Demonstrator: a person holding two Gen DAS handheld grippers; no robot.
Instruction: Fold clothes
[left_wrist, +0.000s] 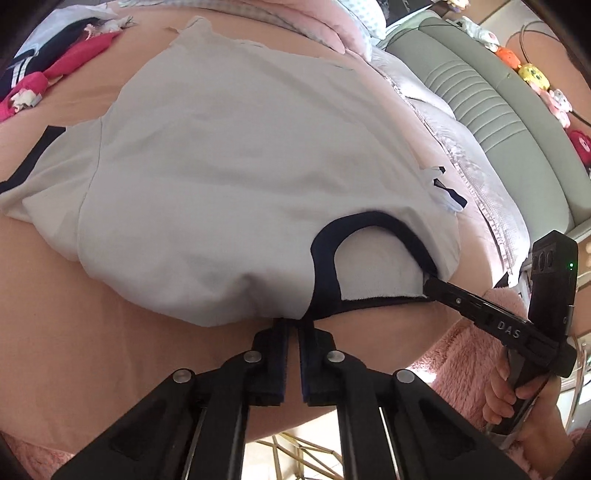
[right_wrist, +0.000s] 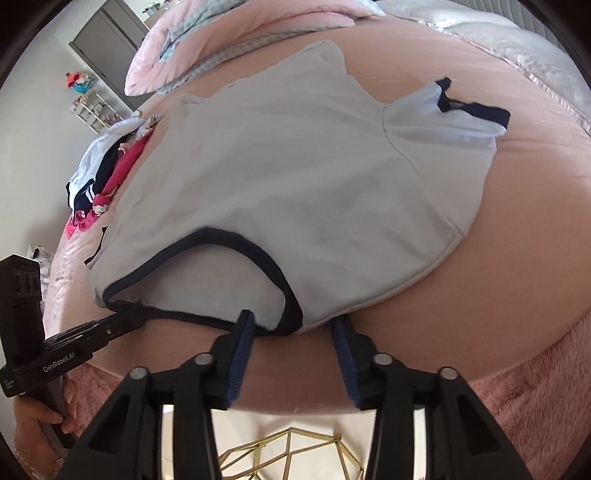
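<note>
A light blue T-shirt (left_wrist: 229, 147) with a navy collar (left_wrist: 325, 266) and navy sleeve cuffs lies spread on a pink bedsheet, collar towards me. It also shows in the right wrist view (right_wrist: 295, 177). My left gripper (left_wrist: 293, 325) is shut on the shirt's near edge at the left side of the collar. My right gripper (right_wrist: 295, 325) is open, its fingers on either side of the shirt's near edge at the right end of the collar (right_wrist: 284, 284). Each gripper shows in the other's view, the right one (left_wrist: 432, 286) and the left one (right_wrist: 136, 317).
A pile of pink, navy and white clothes (left_wrist: 37, 74) lies at the far left of the bed. Pink and checked pillows (right_wrist: 229, 37) and a silver quilt (left_wrist: 480, 166) lie at the back and right. A grey headboard (left_wrist: 498, 103) carries soft toys. A fluffy pink blanket (right_wrist: 535, 387) covers the near edge.
</note>
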